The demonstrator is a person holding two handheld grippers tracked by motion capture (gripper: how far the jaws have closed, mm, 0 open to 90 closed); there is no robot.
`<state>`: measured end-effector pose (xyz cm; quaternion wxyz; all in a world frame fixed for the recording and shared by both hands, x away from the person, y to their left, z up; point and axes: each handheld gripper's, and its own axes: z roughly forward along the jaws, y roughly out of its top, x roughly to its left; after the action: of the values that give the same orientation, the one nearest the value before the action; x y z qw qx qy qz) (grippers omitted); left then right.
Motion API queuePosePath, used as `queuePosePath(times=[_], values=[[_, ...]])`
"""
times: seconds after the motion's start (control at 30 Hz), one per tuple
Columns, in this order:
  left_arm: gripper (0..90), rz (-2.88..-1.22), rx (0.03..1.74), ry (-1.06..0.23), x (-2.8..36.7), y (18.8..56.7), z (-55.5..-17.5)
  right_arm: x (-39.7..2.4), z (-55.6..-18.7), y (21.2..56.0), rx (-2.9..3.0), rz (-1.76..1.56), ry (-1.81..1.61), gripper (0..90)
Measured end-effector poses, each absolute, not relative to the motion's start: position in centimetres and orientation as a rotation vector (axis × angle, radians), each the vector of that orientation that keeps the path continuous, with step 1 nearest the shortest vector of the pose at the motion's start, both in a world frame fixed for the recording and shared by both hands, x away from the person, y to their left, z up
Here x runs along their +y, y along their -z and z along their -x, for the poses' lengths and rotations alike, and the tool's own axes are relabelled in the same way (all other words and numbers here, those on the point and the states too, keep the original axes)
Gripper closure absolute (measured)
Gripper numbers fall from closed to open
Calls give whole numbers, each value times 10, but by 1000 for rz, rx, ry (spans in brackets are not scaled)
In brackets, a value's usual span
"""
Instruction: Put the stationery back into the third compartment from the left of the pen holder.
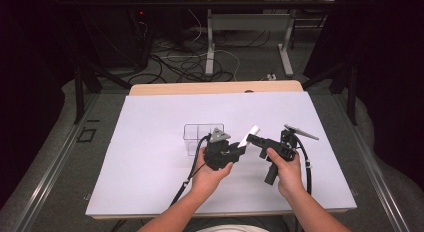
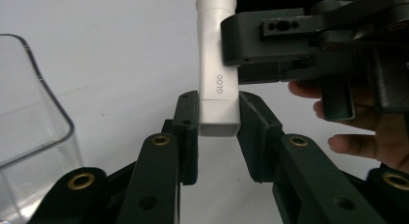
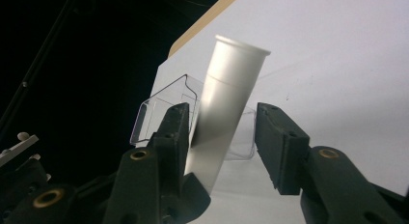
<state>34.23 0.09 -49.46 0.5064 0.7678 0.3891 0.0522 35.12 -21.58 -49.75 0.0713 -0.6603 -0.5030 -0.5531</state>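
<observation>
A white glue stick [image 1: 249, 134] marked GLOO [image 2: 219, 79] is held above the table, tilted up to the right. My left gripper [image 1: 241, 148] is shut on its squared lower end [image 2: 219, 119]. My right gripper [image 1: 252, 138] comes in from the right and stands open around the stick's round upper part [image 3: 226, 103]. The stick leans against one of the right gripper's jaws, and a gap shows at the other. In the left gripper view, the right gripper [image 2: 270, 40] covers part of the stick's upper half.
A clear plastic box [image 1: 197, 134] with a divider stands just left of the grippers; its wall [image 2: 29, 113] is close to the left jaws, and it is seen behind the stick [image 3: 159, 108]. A white sheet [image 1: 150, 167] covers the table. Cables trail from both grippers.
</observation>
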Motion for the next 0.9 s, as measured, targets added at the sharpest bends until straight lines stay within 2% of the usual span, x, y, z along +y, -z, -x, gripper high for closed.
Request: queuePosePath(times=[0.4, 0.53, 0.57, 0.9], values=[[710, -1853, 908, -116, -5, 497, -338, -217, -351, 503, -1470, 1978, 1624, 649], [710, -1848, 914, -111, -5, 498, -338, -220, -350, 500, -1510, 1987, 1539, 665], [709, -1850, 913, -112, -5, 498, -338, -217, -351, 503, -1440, 1984, 1618, 668], [697, -1880, 925, -104, -2, 498, -340, -216, -354, 504, -1416, 1957, 1598, 692]])
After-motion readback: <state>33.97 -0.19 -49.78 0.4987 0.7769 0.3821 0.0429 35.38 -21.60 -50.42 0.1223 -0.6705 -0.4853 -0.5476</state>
